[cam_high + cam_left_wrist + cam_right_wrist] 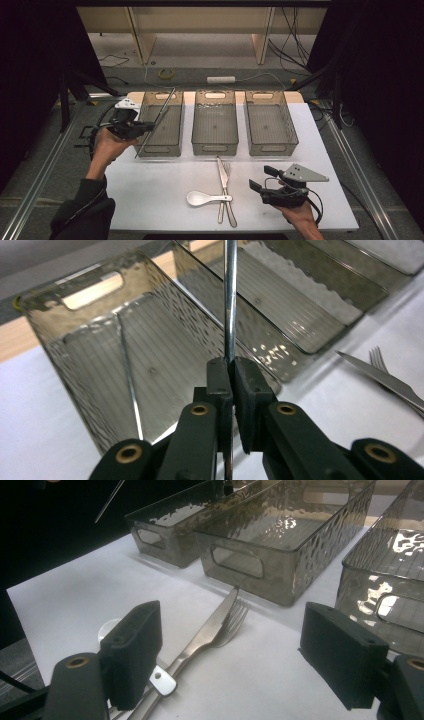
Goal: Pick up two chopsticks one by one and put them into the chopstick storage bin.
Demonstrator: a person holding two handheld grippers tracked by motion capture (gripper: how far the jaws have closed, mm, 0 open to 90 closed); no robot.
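My left gripper (144, 127) is shut on a thin metal rod (159, 116), probably a chopstick, which slants over the left clear bin (159, 149). In the left gripper view the rod (230, 300) rises straight up from between the pads (218, 377), with the bin (60, 347) behind it. My right gripper (263, 178) rests open near the table's front right, nothing between its jaws. A knife (221, 172), a fork (228, 202) and a white spoon (198, 198) lie together left of it. The right gripper (237, 655) view has the knife (210, 630) and fork (234, 621) just ahead.
Three clear bins stand in a row at the back of the white table (150, 190): left, middle (215, 148) and right (273, 147). Dark curtains and metal rails flank the table. Cables and a tape roll (166, 73) lie on the floor beyond.
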